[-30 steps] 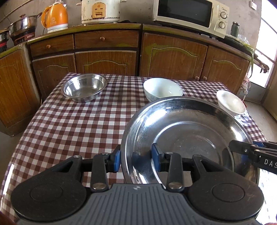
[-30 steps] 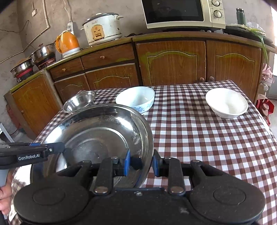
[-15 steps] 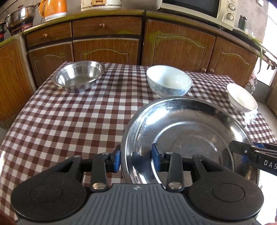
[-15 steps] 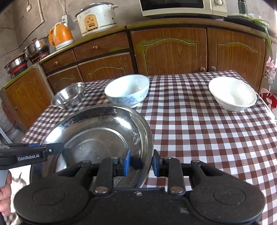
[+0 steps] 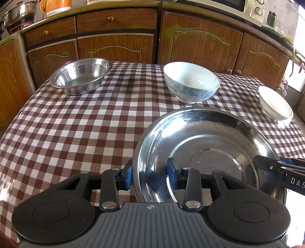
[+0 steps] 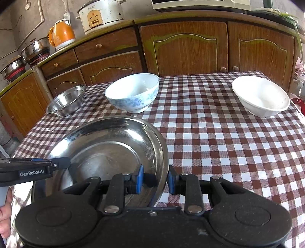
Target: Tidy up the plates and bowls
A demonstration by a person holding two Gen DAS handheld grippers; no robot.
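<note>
A large steel plate (image 5: 205, 148) (image 6: 106, 150) is held between both grippers just above the checked table. My left gripper (image 5: 149, 174) is shut on its left rim, and my right gripper (image 6: 154, 180) is shut on its right rim. Further back stand a small steel bowl (image 5: 82, 76) (image 6: 66, 100) at the left, a blue-patterned white bowl (image 5: 190, 83) (image 6: 133, 92) in the middle and a plain white bowl (image 5: 275, 103) (image 6: 260, 95) at the right.
The table (image 5: 85, 124) wears a red-and-white checked cloth. Wooden cabinets (image 6: 183, 45) line the wall behind it, with a kettle (image 6: 62, 33), rice cooker (image 6: 101, 15) and pots on top. A person's hand (image 6: 4, 215) shows at the lower left of the right wrist view.
Both grippers have carried the plate forward and down toward the table. The bowls now look nearer and larger. The grips on the plate are unchanged.
</note>
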